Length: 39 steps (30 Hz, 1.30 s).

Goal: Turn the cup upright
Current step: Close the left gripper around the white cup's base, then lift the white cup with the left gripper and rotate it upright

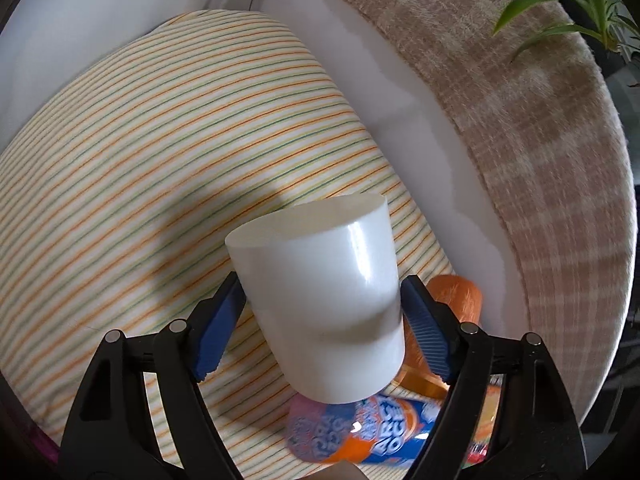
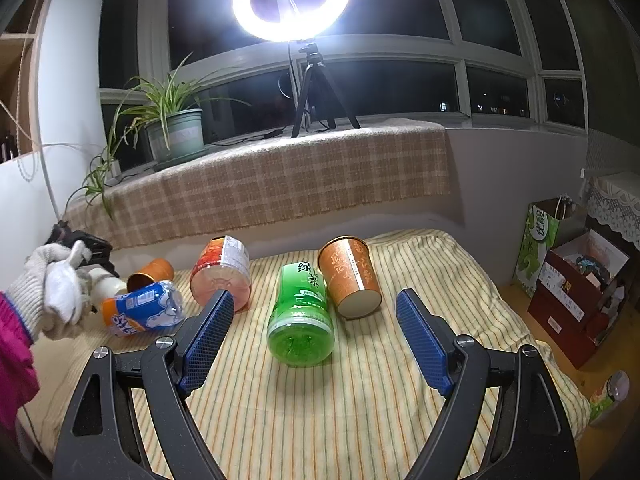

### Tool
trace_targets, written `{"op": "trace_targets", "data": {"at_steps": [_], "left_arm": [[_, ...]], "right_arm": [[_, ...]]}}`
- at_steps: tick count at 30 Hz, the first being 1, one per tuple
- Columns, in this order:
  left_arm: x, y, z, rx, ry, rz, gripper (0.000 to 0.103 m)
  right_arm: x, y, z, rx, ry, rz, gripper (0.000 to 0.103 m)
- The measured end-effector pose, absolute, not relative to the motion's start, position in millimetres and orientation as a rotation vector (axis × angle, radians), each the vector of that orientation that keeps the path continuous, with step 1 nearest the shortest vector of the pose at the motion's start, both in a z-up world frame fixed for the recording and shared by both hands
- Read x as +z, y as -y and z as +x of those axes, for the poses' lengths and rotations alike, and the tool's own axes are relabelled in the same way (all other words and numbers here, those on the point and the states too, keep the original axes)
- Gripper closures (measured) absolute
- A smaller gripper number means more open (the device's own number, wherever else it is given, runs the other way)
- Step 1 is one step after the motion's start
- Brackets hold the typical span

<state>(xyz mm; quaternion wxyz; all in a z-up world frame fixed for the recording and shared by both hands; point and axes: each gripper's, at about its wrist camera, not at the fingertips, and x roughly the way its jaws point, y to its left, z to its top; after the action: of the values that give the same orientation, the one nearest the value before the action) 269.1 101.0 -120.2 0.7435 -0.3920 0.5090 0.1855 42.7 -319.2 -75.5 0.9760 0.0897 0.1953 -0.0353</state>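
A white cup (image 1: 328, 304) is held between the blue pads of my left gripper (image 1: 322, 312), lifted above the striped cloth (image 1: 140, 140); its flat end faces away from the camera. In the right wrist view the white cup (image 2: 105, 285) shows small at the far left, behind a gloved hand (image 2: 52, 292). My right gripper (image 2: 316, 336) is open and empty above the cloth, with a green bottle-shaped cup (image 2: 300, 320) lying between its fingers' lines and an orange patterned paper cup (image 2: 352, 276) lying on its side beyond.
A blue-and-orange bottle (image 2: 140, 312), a small orange cup (image 2: 150, 274) and a red-labelled cup (image 2: 222, 272) lie on the cloth at left. A plaid-covered ledge (image 2: 260, 184) with a potted plant (image 2: 172, 132) and ring light (image 2: 292, 0) stands behind. Bags and boxes (image 2: 576, 288) sit at right.
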Motion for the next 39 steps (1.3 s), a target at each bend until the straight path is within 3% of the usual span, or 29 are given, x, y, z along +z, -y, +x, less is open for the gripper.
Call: {"op": "trace_targets", "data": {"at_steps": [23, 32, 39], "left_arm": [[-81, -115, 185, 0.204, -1.152, -0.500, 0.026], [-67, -31, 149, -0.081, -1.319, -0.289, 0.026], [-94, 49, 134, -0.261, -1.472, -0.135, 0.026]], "right_arm": [[-76, 293, 41, -0.027, -0.404, 0.146, 0.020], [-73, 288, 34, -0.035, -0.391, 0.144, 0.020], [-74, 294, 28, -0.054, -0.393, 0.151, 0.020]]}}
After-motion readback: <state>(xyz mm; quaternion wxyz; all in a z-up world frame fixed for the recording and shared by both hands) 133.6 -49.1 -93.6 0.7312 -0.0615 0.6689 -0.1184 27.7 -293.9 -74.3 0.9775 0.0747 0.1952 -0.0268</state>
